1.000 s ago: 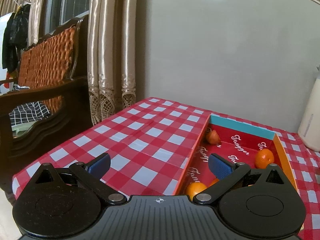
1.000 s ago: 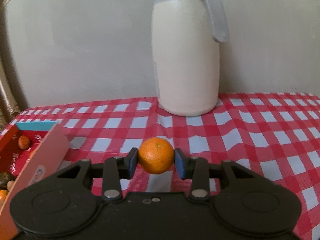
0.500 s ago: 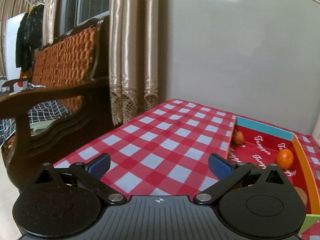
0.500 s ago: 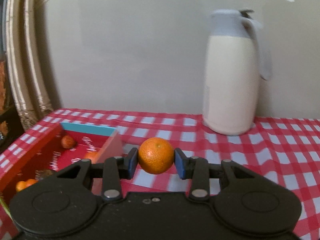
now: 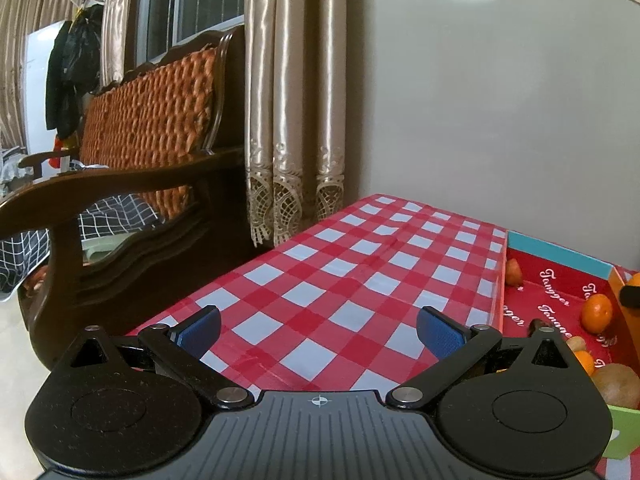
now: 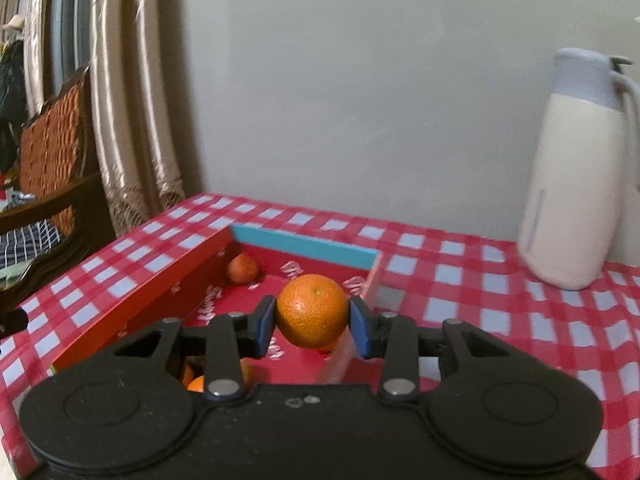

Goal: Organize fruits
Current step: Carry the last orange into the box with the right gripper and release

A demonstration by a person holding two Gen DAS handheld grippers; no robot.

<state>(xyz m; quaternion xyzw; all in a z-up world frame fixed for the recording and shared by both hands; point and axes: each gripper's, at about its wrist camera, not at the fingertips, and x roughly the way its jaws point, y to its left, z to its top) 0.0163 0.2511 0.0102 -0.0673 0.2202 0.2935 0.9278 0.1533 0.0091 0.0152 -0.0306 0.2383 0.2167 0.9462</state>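
Observation:
My right gripper (image 6: 313, 326) is shut on an orange tangerine (image 6: 312, 310), held above the red fruit box (image 6: 136, 304) with its blue far wall. Another tangerine (image 6: 242, 268) lies in the box's far corner, and more orange fruit shows under the gripper body. In the left wrist view my left gripper (image 5: 318, 330) stands open and empty over the checkered tablecloth (image 5: 340, 268), left of the box (image 5: 556, 308). That box holds tangerines (image 5: 597, 312) and a brown kiwi (image 5: 616, 384). At the right edge of this view a bit of the held tangerine and a black finger of the right gripper (image 5: 631, 294) show.
A cream thermos jug (image 6: 576, 184) stands on the table at the back right by the wall. A dark wooden bench (image 5: 132, 184) with an orange cushion sits left of the table, and curtains (image 5: 296, 112) hang behind the table's left edge.
The right gripper has swung left with the tangerine, from in front of the jug to over the box. The left gripper has drifted left, so the box now sits at its view's right edge.

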